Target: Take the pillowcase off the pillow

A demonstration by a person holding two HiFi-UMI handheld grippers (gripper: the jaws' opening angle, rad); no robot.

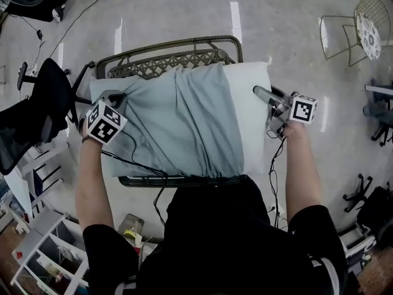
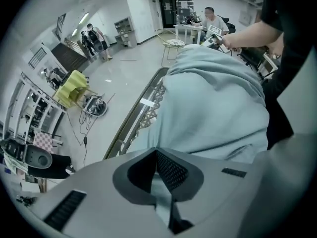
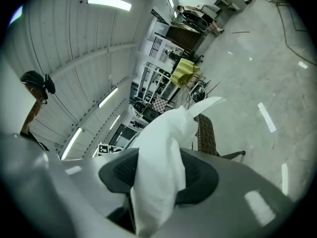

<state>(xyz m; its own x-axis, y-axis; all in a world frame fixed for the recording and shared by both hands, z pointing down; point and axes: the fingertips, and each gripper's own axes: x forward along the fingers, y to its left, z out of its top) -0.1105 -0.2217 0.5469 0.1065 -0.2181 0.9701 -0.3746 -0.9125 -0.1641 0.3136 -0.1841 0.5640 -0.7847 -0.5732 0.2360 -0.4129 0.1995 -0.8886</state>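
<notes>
The left gripper (image 1: 115, 97) points steeply down at the pillow's left end, its jaws closed tight on a thin fold of the pillowcase (image 1: 175, 118); in the left gripper view that pale strip runs down between the pads (image 2: 171, 170). The right gripper (image 1: 260, 93) lies nearly level at the other end, its jaws part closed and pinching a thick bunch of the white pillow (image 1: 253, 125), which bulges up past the pads (image 3: 198, 175).

The pillowcase is pale grey-blue and soft, with long creases running toward the person. It covers the left and middle of the pillow; its open edge crosses the pillow from back to front, and the right end lies bare and white.

The pillow rests across a wicker seat (image 1: 178, 59) with a dark metal frame, overhanging both sides, its near edge at the front rail against the person's body. A black office chair (image 1: 43, 100) stands close on the left; pale floor (image 1: 184, 8) lies open beyond the seat, and a wire chair (image 1: 359, 26) stands well apart at the far right
</notes>
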